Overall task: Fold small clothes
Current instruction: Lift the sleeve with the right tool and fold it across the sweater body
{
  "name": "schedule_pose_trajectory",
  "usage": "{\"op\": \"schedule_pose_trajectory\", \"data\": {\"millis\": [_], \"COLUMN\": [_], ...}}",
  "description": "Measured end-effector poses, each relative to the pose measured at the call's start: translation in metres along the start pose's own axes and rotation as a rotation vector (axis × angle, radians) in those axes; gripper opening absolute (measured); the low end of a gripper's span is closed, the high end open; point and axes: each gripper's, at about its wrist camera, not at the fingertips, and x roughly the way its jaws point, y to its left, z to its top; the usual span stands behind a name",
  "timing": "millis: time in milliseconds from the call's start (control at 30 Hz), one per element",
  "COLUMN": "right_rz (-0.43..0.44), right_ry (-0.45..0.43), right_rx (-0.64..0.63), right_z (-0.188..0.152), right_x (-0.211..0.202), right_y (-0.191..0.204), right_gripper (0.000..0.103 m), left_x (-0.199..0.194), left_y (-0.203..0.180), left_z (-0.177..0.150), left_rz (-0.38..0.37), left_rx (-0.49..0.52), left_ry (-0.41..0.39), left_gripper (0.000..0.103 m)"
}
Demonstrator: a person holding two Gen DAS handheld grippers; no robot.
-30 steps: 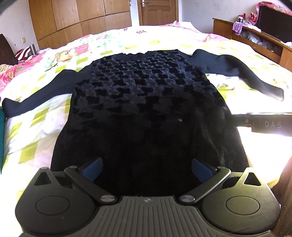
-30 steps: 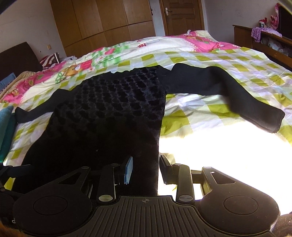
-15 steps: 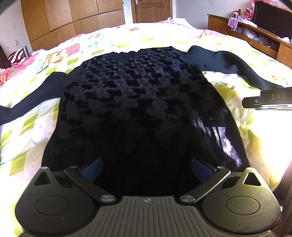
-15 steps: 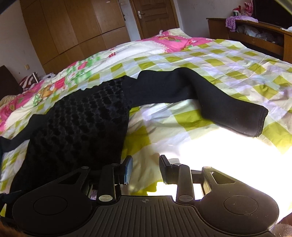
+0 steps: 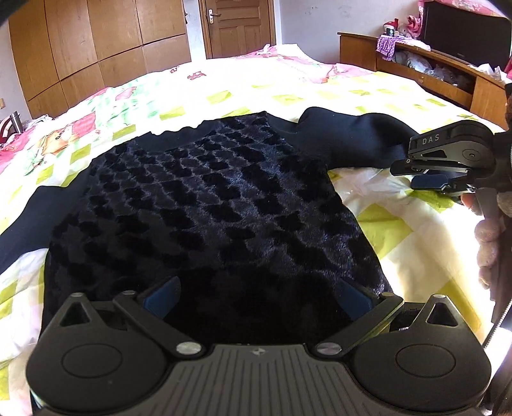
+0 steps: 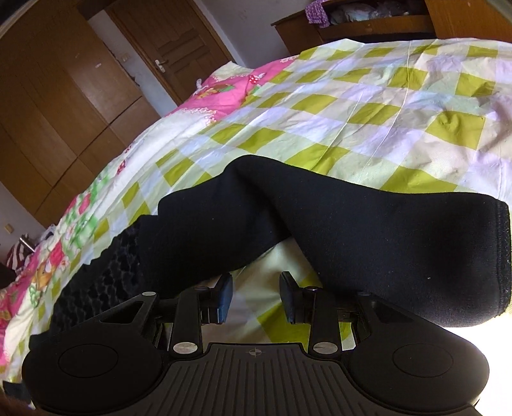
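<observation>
A black sweater (image 5: 208,204) with a plush patterned front lies flat on the bed, sleeves spread to either side. My left gripper (image 5: 257,296) hovers over its lower hem, open wide, nothing between its blue pads (image 5: 161,296). The right sleeve (image 6: 352,236) runs across the right wrist view, its cuff (image 6: 499,256) at the right edge. My right gripper (image 6: 256,297) sits low just in front of that sleeve, open by a narrow gap that shows only the bedspread. In the left wrist view, the right gripper (image 5: 409,174) is beside the sleeve (image 5: 352,140), held by a hand (image 5: 489,230).
The bed has a yellow-green chequered bedspread (image 5: 400,224) with pink cartoon patches (image 6: 224,96). A wooden wardrobe (image 5: 96,48) and a door (image 5: 236,25) stand behind the bed. A low wooden cabinet (image 5: 448,80) with clutter runs along the right.
My right gripper has swung right and dropped close to the right sleeve, which now fills its view. The left gripper has shifted forward a little over the sweater. Neither gripper's opening changed.
</observation>
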Motion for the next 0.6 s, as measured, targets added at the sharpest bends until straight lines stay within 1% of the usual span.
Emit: {"op": "schedule_pose_trajectory", "data": {"millis": [67,167,300,467,533,600], "right_rz": [-0.003,-0.024,-0.019,-0.031,-0.032,-0.036], "right_ry": [-0.011,-0.028,-0.036,-0.037,-0.053,-0.071], "right_rx": [0.020,-0.023,-0.087,-0.086,-0.090,-0.064], "right_z": [0.003,0.009,0.012,0.014,0.016,0.019], "right_x": [0.006,0.014,0.017,0.026,0.030,0.036], "right_y": [0.000,0.011,0.022,0.023,0.025,0.023], "right_gripper": [0.032,0.034,0.034,0.034,0.034,0.034], "left_x": [0.005,0.011,0.014,0.016,0.017,0.019], "left_y": [-0.004,-0.011,-0.013,-0.011,-0.011,-0.011], "left_z": [0.005,0.012,0.018,0.021,0.022,0.023], "left_rz": [-0.004,-0.005,0.014,0.019,0.020,0.021], "left_rx": [0.008,0.027,0.033,0.025,0.024,0.023], "left_ry": [-0.003,-0.007,-0.004,0.007,0.006,0.007], "left_gripper": [0.103,0.103,0.103,0.103,0.103,0.103]}}
